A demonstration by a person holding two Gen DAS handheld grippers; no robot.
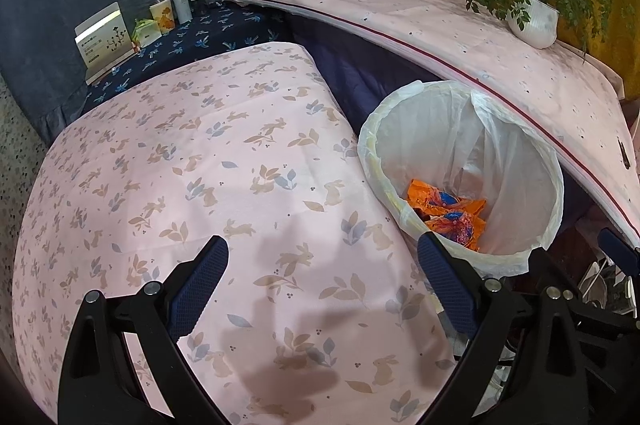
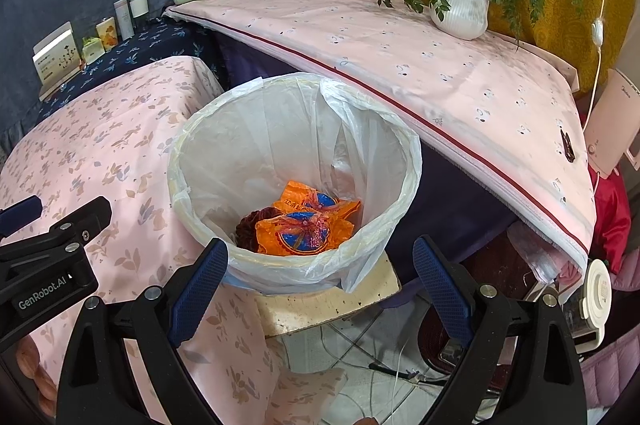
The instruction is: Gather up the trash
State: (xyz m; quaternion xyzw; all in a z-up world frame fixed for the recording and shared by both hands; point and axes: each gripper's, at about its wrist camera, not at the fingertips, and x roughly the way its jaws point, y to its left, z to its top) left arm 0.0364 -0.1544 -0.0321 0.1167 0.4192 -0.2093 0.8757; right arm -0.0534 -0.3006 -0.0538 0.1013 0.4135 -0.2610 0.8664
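Currently, two orange wrappers (image 2: pixel 304 225) are seen lying crumpled at the bottom of the lined trash bin (image 2: pixel 404 149), their long axes running roughly left to right, printed faces turned upward (a dark reddish item is tucked just to their left). The bin stands upright between the bunny-print table (image 1: pixel 200 185) on the left and the far pink-clothed table (image 2: pixel 440 65). The left gripper (image 1: pixel 322 267) is held wide open over the bunny cloth, nothing gripped; the right gripper (image 2: pixel 320 267) is likewise spread wide and empty above the bin's near rim.
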